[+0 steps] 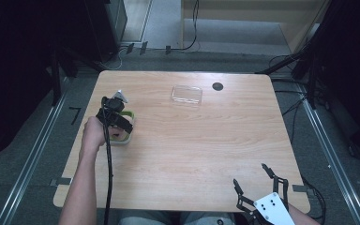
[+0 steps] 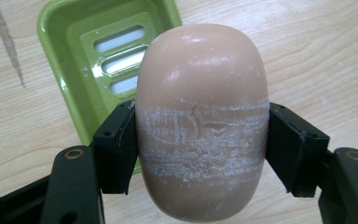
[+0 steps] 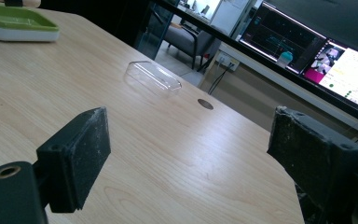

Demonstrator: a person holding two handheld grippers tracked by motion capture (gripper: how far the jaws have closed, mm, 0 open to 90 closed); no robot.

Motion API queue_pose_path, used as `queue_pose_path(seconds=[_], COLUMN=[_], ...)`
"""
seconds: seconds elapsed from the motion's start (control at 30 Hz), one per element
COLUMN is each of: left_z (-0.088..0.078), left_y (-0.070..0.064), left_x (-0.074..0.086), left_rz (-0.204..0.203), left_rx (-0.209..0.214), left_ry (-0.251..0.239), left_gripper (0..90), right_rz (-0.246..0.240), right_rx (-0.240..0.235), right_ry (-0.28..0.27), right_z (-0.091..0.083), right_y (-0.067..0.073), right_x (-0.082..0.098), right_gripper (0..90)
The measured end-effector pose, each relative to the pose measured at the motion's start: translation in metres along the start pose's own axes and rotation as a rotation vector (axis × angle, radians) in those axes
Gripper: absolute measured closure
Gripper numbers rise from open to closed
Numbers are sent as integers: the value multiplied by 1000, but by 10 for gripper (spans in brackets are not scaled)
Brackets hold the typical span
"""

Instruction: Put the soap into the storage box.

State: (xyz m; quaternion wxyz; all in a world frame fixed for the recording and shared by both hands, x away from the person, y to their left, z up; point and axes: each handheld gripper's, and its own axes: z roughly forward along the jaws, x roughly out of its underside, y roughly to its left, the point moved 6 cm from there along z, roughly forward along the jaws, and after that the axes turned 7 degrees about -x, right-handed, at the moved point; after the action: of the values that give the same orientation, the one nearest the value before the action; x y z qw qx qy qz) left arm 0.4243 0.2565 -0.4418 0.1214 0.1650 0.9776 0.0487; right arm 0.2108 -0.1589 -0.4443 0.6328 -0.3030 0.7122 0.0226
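While left tongs clamp soap, soap dish half hidden beneath; right tongs apart, empty

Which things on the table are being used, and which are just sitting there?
Being used: soap bar, held in the left tool; green soap dish beside it.

Just sitting there: clear lid; open right tool, holding nothing.

Peach-tan soap with white scuff streaks; green soap dish; light wood-grain table; black fingers.
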Motion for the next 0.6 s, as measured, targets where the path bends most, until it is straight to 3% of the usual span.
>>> queue_pose_path(seconds=[0.6], left_z=[21], left_y=[21], left_x=[-7], left_rz=[-69], left_rx=[-18], left_ry=[22], left_gripper=[336], right_rz=[2], right_rx=[1], right_ry=[-1], right_z=[0], right_y=[0], right_x=[0], right_gripper=[131])
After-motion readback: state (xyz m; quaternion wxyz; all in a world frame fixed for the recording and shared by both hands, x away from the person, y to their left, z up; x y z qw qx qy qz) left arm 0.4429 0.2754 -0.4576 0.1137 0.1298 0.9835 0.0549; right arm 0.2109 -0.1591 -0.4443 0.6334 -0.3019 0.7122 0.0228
